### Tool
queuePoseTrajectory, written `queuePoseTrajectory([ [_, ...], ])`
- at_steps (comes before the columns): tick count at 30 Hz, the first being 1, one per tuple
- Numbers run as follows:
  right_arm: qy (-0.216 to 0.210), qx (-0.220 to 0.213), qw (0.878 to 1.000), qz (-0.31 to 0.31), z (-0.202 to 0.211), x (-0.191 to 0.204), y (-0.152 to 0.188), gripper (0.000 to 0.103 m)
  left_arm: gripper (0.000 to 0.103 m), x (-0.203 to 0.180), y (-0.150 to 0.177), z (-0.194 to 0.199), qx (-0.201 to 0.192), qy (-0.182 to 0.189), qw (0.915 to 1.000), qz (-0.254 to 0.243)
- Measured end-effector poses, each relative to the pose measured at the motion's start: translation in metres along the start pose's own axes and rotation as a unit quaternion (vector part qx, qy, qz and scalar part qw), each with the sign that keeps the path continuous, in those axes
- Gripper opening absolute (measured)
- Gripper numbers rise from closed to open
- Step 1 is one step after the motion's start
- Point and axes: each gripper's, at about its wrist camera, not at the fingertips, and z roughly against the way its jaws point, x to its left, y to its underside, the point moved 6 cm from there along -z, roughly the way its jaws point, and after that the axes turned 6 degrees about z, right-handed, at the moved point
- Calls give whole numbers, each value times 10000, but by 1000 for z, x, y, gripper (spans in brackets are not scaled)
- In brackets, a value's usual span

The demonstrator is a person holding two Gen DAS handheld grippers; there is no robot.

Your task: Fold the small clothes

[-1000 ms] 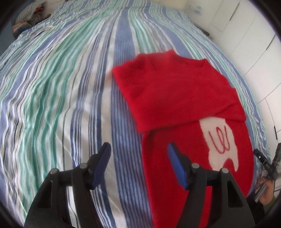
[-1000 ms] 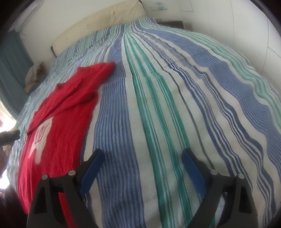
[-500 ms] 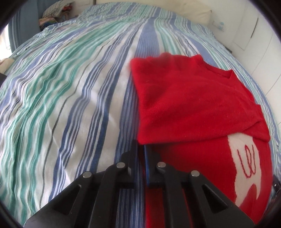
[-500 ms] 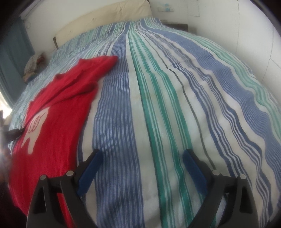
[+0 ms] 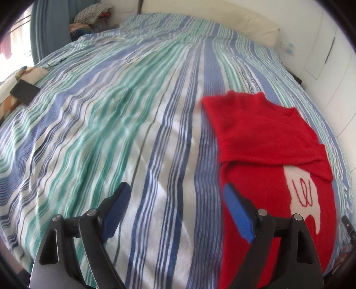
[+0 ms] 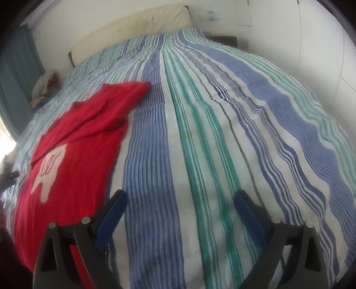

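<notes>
A small red sweater (image 5: 267, 142) with a white patch lies flat on the striped bedspread (image 5: 111, 133), its top part folded down over the body. My left gripper (image 5: 175, 191) hovers just left of the sweater's near left edge; its jaws are opening and nothing is between them. In the right wrist view the same red sweater (image 6: 84, 133) lies to the left. My right gripper (image 6: 180, 197) stands open over bare striped bedspread (image 6: 222, 133) to the sweater's right, with nothing in it.
A cream headboard (image 6: 133, 26) and white walls bound the bed's far end. A pile of clothes (image 5: 93, 15) sits at the far left corner beside a blue curtain (image 5: 49, 33). A patterned cloth with a dark object (image 5: 24, 91) lies at the bed's left edge.
The left gripper shut beside the sweater's left edge half a second ago, then opened wide and swung left; the sweater now sits further right in its view. The right gripper stayed put.
</notes>
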Motion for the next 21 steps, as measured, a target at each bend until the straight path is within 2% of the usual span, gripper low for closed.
queuePoseTrajectory([
  [4,203,-314,9993,49,12,-6,-9,95,88,24,15,-16,9,-135,9993,354],
  [7,350,-225,9991,-86,10,-17,-6,95,88,33,22,-19,56,-199,9983,543],
  [9,401,-169,9988,-214,8,-24,-3,95,89,31,19,-16,-17,-133,9986,517],
  [12,453,-94,9984,-327,4,-30,0,95,91,29,22,-21,83,-192,9987,455],
  [17,486,160,9982,-322,-9,-31,10,96,93,28,27,-21,113,-246,9988,400],
  [21,520,196,9981,-267,-12,-30,12,96,95,29,29,-22,158,-270,9987,395],
])
